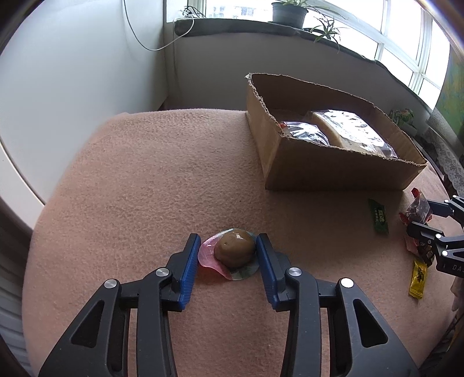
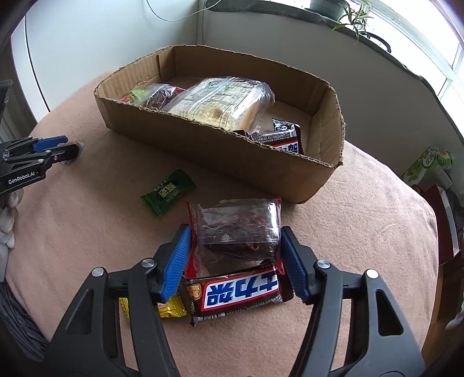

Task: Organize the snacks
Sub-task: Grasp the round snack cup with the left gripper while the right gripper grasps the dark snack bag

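My left gripper (image 1: 229, 252) is open with its blue pads either side of a brown round snack in a clear pink-edged wrapper (image 1: 235, 250) lying on the pink blanket. My right gripper (image 2: 236, 246) has its pads against both sides of a clear red-edged pack of dark dried fruit (image 2: 237, 229), which sits just above a brown chocolate bar (image 2: 237, 293). The cardboard box (image 2: 220, 150) behind holds a bread pack (image 2: 220, 101), another dark fruit pack (image 2: 162, 95) and a chocolate bar (image 2: 281, 136). The box also shows in the left wrist view (image 1: 333, 168).
A green candy (image 2: 168, 191) lies between the grippers, also seen in the left wrist view (image 1: 378, 216). A yellow candy (image 2: 169, 308) lies under my right gripper's left finger. The blanket-covered table (image 1: 145, 188) drops off at left. A windowsill with plants (image 1: 290, 11) is behind.
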The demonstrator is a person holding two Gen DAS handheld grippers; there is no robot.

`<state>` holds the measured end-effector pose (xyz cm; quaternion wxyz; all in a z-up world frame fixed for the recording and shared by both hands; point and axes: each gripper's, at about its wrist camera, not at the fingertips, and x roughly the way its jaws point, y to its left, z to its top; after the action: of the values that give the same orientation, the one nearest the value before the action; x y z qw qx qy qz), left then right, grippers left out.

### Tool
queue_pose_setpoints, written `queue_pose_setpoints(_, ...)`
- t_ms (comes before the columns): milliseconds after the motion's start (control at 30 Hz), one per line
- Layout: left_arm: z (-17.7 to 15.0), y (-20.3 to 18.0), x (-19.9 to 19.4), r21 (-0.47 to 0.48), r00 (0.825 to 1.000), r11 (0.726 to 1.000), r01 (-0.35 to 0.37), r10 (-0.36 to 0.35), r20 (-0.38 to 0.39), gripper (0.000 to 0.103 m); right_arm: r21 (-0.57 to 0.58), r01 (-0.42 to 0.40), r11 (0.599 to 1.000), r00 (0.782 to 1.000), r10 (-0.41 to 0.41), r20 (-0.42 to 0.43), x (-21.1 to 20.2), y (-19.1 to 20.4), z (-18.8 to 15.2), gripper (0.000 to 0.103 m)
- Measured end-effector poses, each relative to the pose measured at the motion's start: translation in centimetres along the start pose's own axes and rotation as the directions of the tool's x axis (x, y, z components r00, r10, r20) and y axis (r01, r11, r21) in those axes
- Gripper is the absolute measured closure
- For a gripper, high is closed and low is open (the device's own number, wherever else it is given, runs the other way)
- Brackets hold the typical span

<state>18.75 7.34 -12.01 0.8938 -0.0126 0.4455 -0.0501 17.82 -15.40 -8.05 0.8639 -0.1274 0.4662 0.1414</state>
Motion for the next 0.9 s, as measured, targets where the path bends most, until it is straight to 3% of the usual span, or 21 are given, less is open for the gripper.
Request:
queue_pose_setpoints(633,-0.1,0.6,-3.6,-0.044,0.995,0.996,0.072,-0.069,0.072,0.070,0.085,-0.096,0.992,0.994,0.091,0.063,-2.8,-1.9,-1.1,0.047)
queue_pose_setpoints(900,0.8,0.1,-5.1,-0.048,0.988,0.993,0.104,-0.097,0.120,0.070,0.072,-0.085,0.994,0.991,0.077,0.109,-4.7,-1.6,-0.8,0.047)
